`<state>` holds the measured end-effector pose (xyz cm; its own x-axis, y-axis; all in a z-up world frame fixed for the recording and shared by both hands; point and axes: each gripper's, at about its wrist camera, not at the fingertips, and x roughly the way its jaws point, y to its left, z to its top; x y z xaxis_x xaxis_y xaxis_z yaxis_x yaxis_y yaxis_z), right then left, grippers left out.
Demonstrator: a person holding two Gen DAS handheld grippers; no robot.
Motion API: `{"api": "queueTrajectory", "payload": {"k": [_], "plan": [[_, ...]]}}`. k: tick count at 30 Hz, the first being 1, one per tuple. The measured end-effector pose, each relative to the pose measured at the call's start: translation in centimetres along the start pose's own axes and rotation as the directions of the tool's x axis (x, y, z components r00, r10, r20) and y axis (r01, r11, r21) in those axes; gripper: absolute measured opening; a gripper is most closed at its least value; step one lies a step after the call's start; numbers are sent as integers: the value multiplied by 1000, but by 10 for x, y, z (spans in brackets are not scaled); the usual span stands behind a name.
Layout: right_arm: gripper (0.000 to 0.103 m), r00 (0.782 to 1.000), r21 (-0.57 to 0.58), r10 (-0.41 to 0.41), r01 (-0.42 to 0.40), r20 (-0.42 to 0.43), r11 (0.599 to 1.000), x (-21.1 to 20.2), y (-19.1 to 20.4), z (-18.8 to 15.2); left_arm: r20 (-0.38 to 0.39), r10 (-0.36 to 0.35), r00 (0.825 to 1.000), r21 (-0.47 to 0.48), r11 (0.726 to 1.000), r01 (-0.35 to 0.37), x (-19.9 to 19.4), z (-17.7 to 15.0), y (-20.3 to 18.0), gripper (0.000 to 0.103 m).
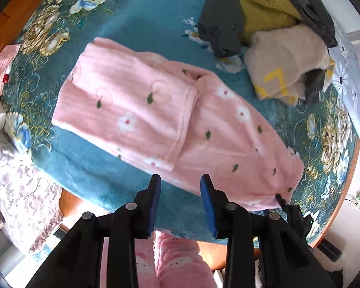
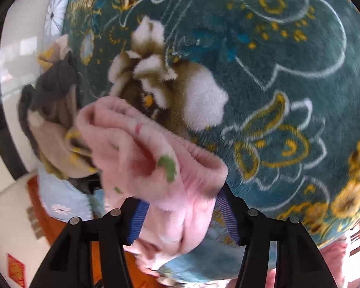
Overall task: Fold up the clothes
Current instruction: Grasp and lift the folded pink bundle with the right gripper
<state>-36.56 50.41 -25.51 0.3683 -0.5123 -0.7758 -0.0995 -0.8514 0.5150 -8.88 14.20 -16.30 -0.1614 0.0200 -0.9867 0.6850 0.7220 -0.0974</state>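
Observation:
A pink fleece garment (image 1: 156, 110) with white flowers lies on the teal floral blanket (image 1: 136, 16), its left part folded over. My left gripper (image 1: 180, 182) hovers open and empty just above its near edge. My right gripper (image 2: 182, 206) has its blue pads (image 2: 139, 218) on either side of a bunched end of the pink garment (image 2: 156, 153), which fills the gap and is lifted off the blanket (image 2: 276, 72). The right gripper's dark tip also shows in the left wrist view (image 1: 282, 200) at the garment's right end.
A pile of grey, yellow and beige clothes (image 1: 276, 36) lies at the far right of the bed; it also shows in the right wrist view (image 2: 52, 124). A floral quilt (image 1: 16, 184) hangs at the left. The orange wooden bed edge (image 1: 69, 201) runs below.

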Motion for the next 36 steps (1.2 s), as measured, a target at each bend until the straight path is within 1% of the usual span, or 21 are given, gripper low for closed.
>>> {"api": "queueTrajectory", "payload": {"k": [4, 5, 6, 9, 11, 15, 17, 19, 21, 25, 26, 29, 32, 34, 36], "plan": [[59, 1000, 62, -11, 11, -8, 998, 7, -10, 0, 11, 6, 1000, -49, 999, -5, -6, -3, 16, 35], [55, 1000, 78, -6, 7, -12, 997, 7, -11, -1, 14, 5, 1000, -65, 998, -4, -8, -3, 21, 35], [43, 1000, 89, -6, 7, -17, 996, 7, -11, -2, 17, 5, 1000, -81, 997, -3, -10, -4, 27, 35], [35, 999, 85, -43, 46, -33, 995, 6, -1, -4, 36, -21, 999, -131, 991, 25, -17, 0, 42, 35], [28, 996, 46, -79, 80, -32, 996, 3, 12, -5, 50, -41, 998, -154, 987, 48, -22, 2, 52, 35], [25, 990, -77, -137, 137, 4, 988, -5, 49, -20, 65, -81, 995, -202, 975, 92, -27, 10, 77, 35], [24, 987, -169, -156, 160, 38, 972, -9, 77, -33, 69, -102, 992, -228, 967, 115, -29, 16, 93, 35], [24, 984, -284, -159, 175, 78, 943, -12, 114, -48, 74, -121, 990, -250, 959, 136, -30, 23, 111, 35], [24, 980, -413, -153, 192, 125, 890, -13, 158, -69, 81, -139, 987, -266, 951, 155, -32, 33, 131, 35], [23, 973, -629, -114, 218, 202, 746, -15, 240, -142, 105, -194, 975, -298, 930, 217, -40, 56, 178, 35], [23, 972, -678, -100, 221, 214, 701, -14, 258, -164, 117, -211, 971, -302, 923, 237, -43, 63, 191, 35], [23, 967, -813, -76, 245, 242, 529, 0, 302, -235, 142, -240, 960, -311, 910, 274, -46, 80, 227, 36], [23, 964, -894, -72, 264, 256, 362, 30, 337, -306, 151, -268, 951, -340, 890, 305, -40, 91, 266, 37], [23, 964, -924, -87, 266, 252, 275, 55, 352, -345, 151, -286, 946, -369, 872, 323, -33, 96, 293, 37], [23, 959, -943, -125, 274, 253, 188, 90, 361, -383, 145, -298, 944, -403, 853, 331, -26, 99, 319, 37]]}}
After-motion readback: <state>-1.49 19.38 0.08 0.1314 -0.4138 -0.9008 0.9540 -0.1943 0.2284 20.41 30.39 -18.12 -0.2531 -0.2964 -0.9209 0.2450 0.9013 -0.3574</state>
